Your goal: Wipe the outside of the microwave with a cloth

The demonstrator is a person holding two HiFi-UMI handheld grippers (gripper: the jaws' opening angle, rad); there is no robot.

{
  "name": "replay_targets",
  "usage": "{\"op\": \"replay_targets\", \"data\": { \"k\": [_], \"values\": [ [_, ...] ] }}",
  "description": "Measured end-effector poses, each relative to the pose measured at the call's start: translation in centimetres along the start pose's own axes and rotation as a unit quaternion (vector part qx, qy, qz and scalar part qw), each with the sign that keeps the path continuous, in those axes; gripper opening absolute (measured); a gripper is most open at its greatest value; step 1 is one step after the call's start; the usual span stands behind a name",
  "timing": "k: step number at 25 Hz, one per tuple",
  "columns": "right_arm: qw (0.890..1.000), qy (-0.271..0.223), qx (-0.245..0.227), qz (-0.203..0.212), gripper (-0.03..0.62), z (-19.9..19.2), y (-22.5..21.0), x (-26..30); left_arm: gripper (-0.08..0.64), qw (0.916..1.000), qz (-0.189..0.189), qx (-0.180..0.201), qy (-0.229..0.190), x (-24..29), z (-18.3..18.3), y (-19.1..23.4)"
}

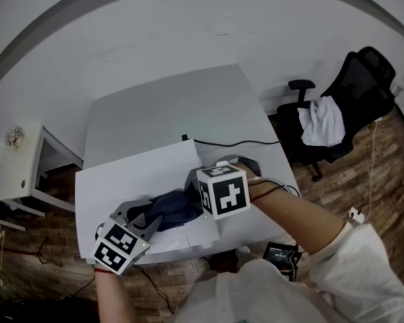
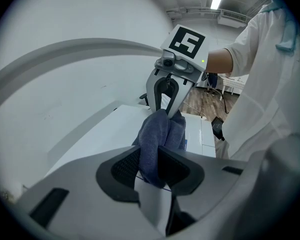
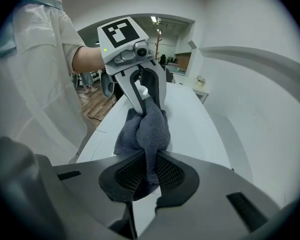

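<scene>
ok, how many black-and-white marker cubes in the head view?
2. One black-and-white marker cube sits on the left gripper at lower left; the other on the right gripper near centre. None seems hidden.

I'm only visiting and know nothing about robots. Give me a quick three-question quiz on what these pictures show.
1. True or false: the cloth lies on the floor.
2. What is between the jaws of the right gripper? A) a sponge B) the cloth C) nothing
3. Fill in: the white garment is draped over the office ____.
Key: 1 false, it rests on the microwave; 2 B; 3 chair.
</scene>
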State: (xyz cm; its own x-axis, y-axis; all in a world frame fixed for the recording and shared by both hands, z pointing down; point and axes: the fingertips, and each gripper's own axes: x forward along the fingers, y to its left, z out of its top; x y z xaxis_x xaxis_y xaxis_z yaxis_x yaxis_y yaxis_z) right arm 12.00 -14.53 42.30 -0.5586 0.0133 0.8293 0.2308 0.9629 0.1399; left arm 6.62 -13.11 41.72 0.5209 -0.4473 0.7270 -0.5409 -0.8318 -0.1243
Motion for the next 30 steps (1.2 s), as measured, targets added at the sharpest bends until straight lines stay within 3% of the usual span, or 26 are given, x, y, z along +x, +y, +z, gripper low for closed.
{"op": "replay_targets", "data": {
  "k": [6,9,11,14,18,21,23,30],
  "values": [
    [1.000,-0.009,0.013,0.000,0.078,-0.1,0.4,-0.8,0.169,0.9997,0.024,-0.002,-0.007,-0.8,1.1,0.5],
    [0.999,-0.040,0.037,0.001,0.121,0.5,0.5,-2.0,0.170,0.9973,0.045,-0.015,-0.056,-2.3,3.2,1.3],
    [0.993,-0.090,0.075,-0.005,0.133,1.2,0.0,-3.3,0.170,0.9919,0.059,-0.029,-0.109,-3.3,5.1,1.9],
    [0.971,-0.191,0.141,-0.030,0.134,2.1,-1.9,-5.8,0.169,0.9747,0.080,-0.063,-0.199,-4.7,7.6,2.9],
    [0.925,-0.305,0.212,-0.082,0.133,1.9,-3.5,-8.2,0.167,0.9397,0.099,-0.113,-0.307,-5.9,9.1,3.6],
    [0.895,-0.356,0.245,-0.115,0.133,1.3,-3.3,-8.9,0.124,0.9203,0.109,-0.136,-0.350,-6.2,9.6,3.6],
    [0.884,-0.370,0.256,-0.128,0.132,0.9,-2.9,-8.8,0.081,0.9131,0.117,-0.146,-0.362,-6.2,10.0,3.8],
    [0.892,-0.358,0.236,-0.143,0.110,1.6,-2.5,-9.1,0.041,0.9133,0.113,-0.131,-0.369,-5.6,12.5,3.6]
  ]
}}
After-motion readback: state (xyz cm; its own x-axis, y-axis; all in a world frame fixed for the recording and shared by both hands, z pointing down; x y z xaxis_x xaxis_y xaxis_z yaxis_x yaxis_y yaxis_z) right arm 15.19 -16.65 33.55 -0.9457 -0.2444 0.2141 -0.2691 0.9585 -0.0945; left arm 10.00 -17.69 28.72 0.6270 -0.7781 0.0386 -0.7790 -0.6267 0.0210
